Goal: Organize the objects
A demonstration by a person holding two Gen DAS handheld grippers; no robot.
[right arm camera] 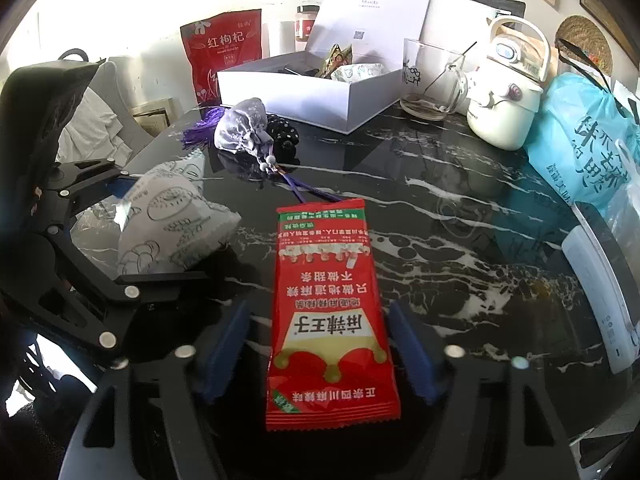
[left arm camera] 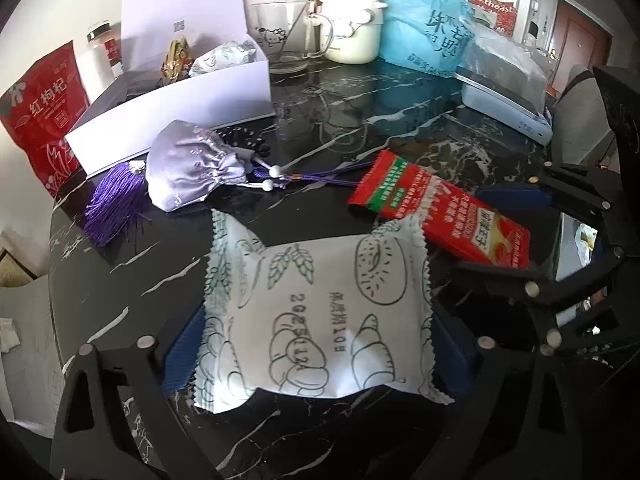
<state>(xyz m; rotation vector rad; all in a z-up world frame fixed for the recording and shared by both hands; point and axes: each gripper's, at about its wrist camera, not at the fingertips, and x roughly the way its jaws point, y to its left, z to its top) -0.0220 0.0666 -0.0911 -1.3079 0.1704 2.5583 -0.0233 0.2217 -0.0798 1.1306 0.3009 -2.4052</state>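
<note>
A white bread packet [left arm camera: 316, 312] printed with pastry outlines lies on the black marble table [left arm camera: 120, 280]. It sits between the blue pads [left arm camera: 182, 354] of my left gripper [left arm camera: 316, 320]. The jaws stand wide and the packet's crimped edges overlap the pads, with no visible squeeze. A red snack packet [right arm camera: 328, 320] lies lengthwise between the pads of my right gripper [right arm camera: 320, 312], with a narrow gap on each side. Behind them lie a lilac drawstring pouch [left arm camera: 192, 168] with a purple tassel and an open white box [left arm camera: 180, 96] holding wrapped items.
At the table's back stand a glass mug [left arm camera: 288, 36], a cream kettle [left arm camera: 352, 28], a teal bag [left arm camera: 428, 28] and a red pouch [left arm camera: 40, 112]. A pale blue device [left arm camera: 508, 108] lies at the right edge. A black scrunchie [right arm camera: 284, 128] lies by the pouch.
</note>
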